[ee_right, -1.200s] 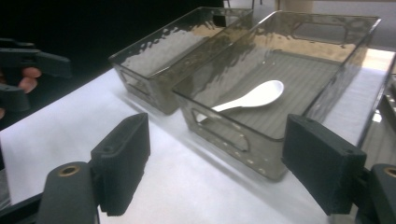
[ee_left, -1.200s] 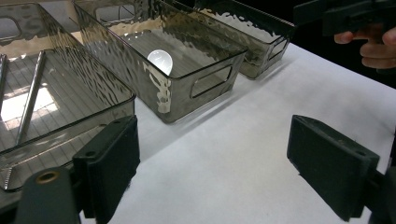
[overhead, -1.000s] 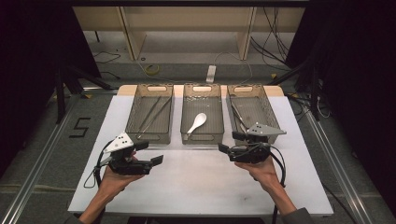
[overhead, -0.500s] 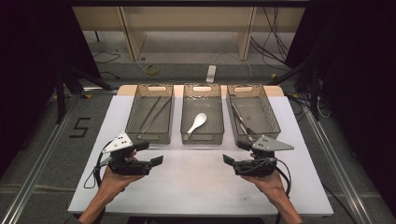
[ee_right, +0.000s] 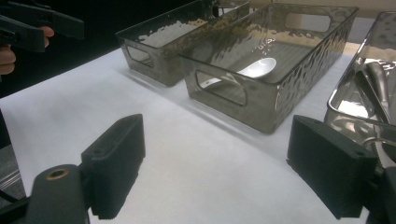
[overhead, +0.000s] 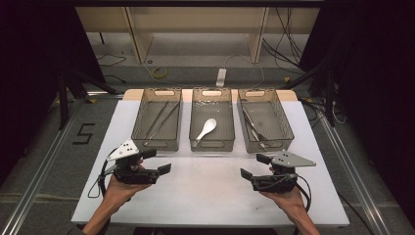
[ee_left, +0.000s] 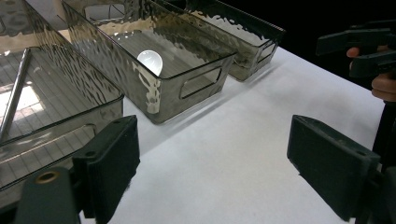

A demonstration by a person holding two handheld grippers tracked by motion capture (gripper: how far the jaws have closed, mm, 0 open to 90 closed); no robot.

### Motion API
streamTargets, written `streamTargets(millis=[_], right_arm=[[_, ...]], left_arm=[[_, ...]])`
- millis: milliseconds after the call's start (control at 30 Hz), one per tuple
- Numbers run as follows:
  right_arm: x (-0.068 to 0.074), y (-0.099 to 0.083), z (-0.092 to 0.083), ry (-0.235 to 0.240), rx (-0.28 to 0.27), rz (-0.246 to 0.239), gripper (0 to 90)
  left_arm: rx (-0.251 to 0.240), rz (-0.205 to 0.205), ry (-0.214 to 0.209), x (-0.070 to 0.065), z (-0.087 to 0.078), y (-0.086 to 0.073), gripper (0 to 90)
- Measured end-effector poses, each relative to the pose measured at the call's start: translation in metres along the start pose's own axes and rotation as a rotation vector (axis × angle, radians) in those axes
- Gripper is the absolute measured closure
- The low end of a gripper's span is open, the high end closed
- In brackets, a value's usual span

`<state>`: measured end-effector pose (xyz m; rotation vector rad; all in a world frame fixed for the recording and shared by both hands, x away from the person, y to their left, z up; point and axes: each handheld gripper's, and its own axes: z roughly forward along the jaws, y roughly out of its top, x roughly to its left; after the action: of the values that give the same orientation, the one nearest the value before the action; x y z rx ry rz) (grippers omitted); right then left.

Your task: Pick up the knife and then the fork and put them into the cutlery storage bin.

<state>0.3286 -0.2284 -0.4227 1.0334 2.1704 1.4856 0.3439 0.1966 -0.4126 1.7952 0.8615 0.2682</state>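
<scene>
Guessing the white spoon (overhead: 205, 130) is light, slick ceramic, so pinch its handle; both grippers (overhead: 151, 160) (overhead: 255, 166) gape empty.

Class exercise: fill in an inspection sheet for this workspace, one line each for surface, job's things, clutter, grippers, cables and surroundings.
Surface: white table top, bare in front of the bins.
Job's things: three clear bins in a row; left bin holds long metal utensils, middle bin holds a white spoon, right bin holds metal utensils.
Clutter: nothing seen on the table.
Grippers: left gripper open, nothing between its jaws; right gripper open, jaws have just been opening, nothing between them.
Cables: one trails from each gripper; loose cables on the floor behind the table.
Surroundings: dark room, wooden frame behind, a "5" marked on the floor.
</scene>
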Motion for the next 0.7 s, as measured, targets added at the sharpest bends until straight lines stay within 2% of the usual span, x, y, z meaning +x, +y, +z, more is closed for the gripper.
streamTargets(millis=[267, 700], right_arm=[[0.003, -0.007, -0.005, -0.020, -0.004, -0.001, 19.2], [0.004, -0.017, -0.009, -0.029, 0.018, 0.010, 17.8]], left_arm=[[0.000, 0.001, -0.002, 0.000, -0.001, -0.001, 16.4], [-0.001, -0.002, -0.008, -0.002, -0.003, -0.002, 16.3]])
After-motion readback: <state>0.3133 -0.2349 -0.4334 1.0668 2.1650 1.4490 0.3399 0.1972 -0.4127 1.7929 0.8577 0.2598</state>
